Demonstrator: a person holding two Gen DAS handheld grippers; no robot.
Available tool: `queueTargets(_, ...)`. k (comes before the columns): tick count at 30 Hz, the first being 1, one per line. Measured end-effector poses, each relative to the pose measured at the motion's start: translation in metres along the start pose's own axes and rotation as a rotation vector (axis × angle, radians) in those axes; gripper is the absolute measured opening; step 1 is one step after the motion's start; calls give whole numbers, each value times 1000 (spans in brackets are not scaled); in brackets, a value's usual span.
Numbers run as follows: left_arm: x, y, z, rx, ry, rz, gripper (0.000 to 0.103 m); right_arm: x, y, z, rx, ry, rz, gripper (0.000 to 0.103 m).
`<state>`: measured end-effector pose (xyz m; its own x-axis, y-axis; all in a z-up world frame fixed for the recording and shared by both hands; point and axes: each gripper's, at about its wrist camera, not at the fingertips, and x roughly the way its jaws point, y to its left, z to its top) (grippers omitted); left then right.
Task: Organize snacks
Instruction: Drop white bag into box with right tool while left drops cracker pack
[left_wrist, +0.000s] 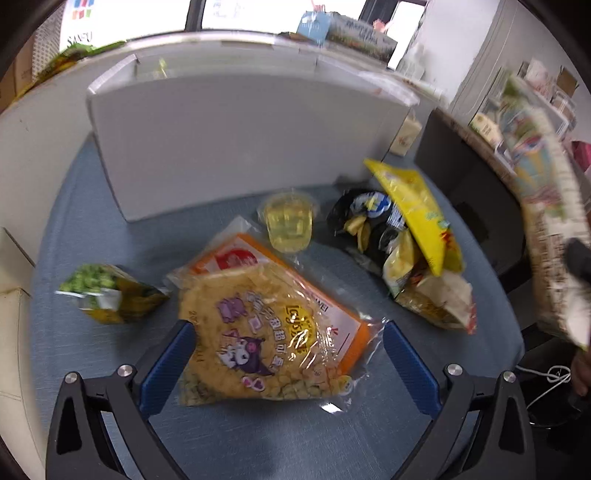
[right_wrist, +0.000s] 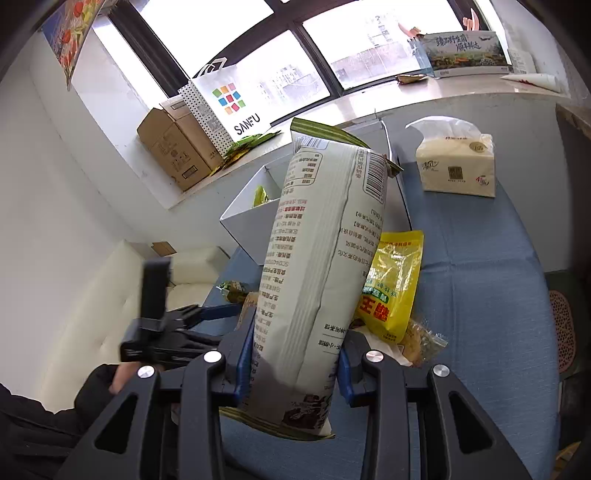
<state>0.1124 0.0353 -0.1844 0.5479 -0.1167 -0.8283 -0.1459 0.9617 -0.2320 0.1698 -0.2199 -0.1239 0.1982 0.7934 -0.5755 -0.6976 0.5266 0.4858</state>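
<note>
My left gripper (left_wrist: 288, 347) is open, its blue fingers on either side of a clear bag of yellow puffed snacks (left_wrist: 258, 332) that lies on an orange packet (left_wrist: 347, 325) on the blue table. My right gripper (right_wrist: 295, 343) is shut on a tall pale snack bag (right_wrist: 317, 266) and holds it upright above the table; the bag also shows blurred at the right of the left wrist view (left_wrist: 546, 206). A white storage box (left_wrist: 236, 136) stands behind the snacks; it holds a green packet (right_wrist: 260, 195).
On the table lie a green pea packet (left_wrist: 107, 291), a jelly cup (left_wrist: 290, 225), a black chip bag (left_wrist: 365, 225), a yellow bag (left_wrist: 421, 214) and a tissue pack (right_wrist: 456, 166). Cardboard boxes (right_wrist: 177, 147) and a paper bag (right_wrist: 229, 103) sit on the windowsill.
</note>
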Motion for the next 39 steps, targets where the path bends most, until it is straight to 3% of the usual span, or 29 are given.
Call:
queueTargets(6, 8, -11, 0, 68, 4, 108, 103, 6, 1, -3, -6, 12, 1, 40)
queueTargets(8, 9, -10, -1, 78, -1, 140, 96, 6, 1, -4, -7, 16, -1, 40)
queueTargets(9, 7, -10, -2, 84, -17, 161, 76, 7, 1, -5, -6, 16, -1, 40)
queueTargets(12, -12, -3, -4, 98, -80, 154, 47, 8, 1, -7, -6, 18, -3, 40)
queueTargets(14, -23, -2, -5, 114, -113, 192, 38, 8, 1, -7, -5, 16, -3, 40)
queueTargets(16, -35, 0, -4, 108, -138, 163, 30, 9, 1, -7, -6, 16, 2, 40)
queueTargets(21, -62, 4, -6, 89, -205, 114, 22, 11, 2, -7, -17, 20, 2, 40)
queueTargets(28, -123, 0, 2, 66, -349, 22, 22, 8, 7, 0, -29, -5, 4, 40)
queueTargets(32, -151, 3, 21, 41, -438, -55, 22, 8, 13, 14, -44, -26, 7, 40)
queueTargets(37, -170, 8, 60, 30, -531, -70, 22, 12, 21, 50, -76, -69, 8, 40)
queueTargets(39, -166, 12, 80, 32, -534, -72, 22, 15, 26, 68, -94, -90, 29, 40)
